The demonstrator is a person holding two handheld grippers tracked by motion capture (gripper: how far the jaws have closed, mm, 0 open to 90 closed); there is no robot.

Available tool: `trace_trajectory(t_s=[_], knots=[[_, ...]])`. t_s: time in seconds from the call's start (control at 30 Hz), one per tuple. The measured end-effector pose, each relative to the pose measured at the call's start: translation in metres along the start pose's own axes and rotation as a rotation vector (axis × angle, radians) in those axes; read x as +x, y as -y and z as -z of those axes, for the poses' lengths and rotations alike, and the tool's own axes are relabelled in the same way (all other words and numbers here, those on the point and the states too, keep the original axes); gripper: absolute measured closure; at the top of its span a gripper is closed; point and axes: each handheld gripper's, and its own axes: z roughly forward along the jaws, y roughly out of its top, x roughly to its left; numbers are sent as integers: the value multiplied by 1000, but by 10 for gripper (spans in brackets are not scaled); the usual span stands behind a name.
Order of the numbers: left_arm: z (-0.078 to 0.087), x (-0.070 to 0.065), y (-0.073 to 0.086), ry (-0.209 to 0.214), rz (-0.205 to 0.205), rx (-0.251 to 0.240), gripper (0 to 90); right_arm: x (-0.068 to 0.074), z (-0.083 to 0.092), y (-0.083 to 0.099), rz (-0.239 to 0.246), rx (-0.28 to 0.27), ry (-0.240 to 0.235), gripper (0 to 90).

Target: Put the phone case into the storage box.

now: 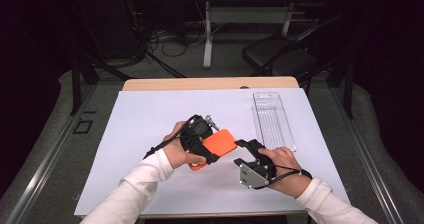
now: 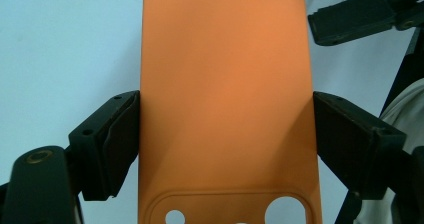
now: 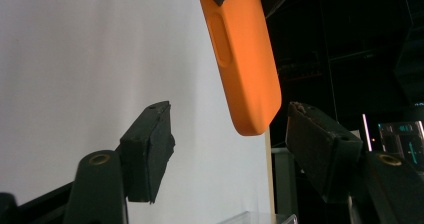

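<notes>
Below you, the desk [image 1: 150,84] has a pale wooden top with rounded far corners, and a large, smooth white sheet [image 1: 145,119] covers nearly all of it. Towards the far right of that sheet lies a long, clear plastic tray [image 1: 273,120], rectangular, ribbed along its floor and glossy at the rim.

Your left gripper [image 1: 207,139], black and angular, sits near the middle of the sheet with your left hand [image 1: 177,151] wrapped around its body. Its jaws are clamped on the two long edges of an orange phone case [image 1: 220,145], a flat, matte, rubbery-looking slab with rounded corners. In the left gripper view the case [image 2: 225,94] runs straight up between the two ridged black pads, which press against its sides; a raised rounded outline with round camera holes shows at its lower end. The case is held up off the sheet.

Your right gripper [image 1: 247,153], carrying a grey three-cornered plate, is just beside the case's free end, held by your right hand [image 1: 285,161]. In the right gripper view its jaws stand apart, released, with the rounded tip of the case [image 3: 245,69] hanging above the gap and touching neither pad. A shallow oval button bump marks that narrow edge.
</notes>
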Motion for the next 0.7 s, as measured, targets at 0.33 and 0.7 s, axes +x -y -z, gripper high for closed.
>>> trace_trajectory(t_s=[0.33,0.7], knots=[[0,-2,-2,4,-3,-2,160,-1,-3,-1,24,18,6,351],[-4,-6,-6,14,-18,5,160,-2,-8,1,30,12,8,381]])
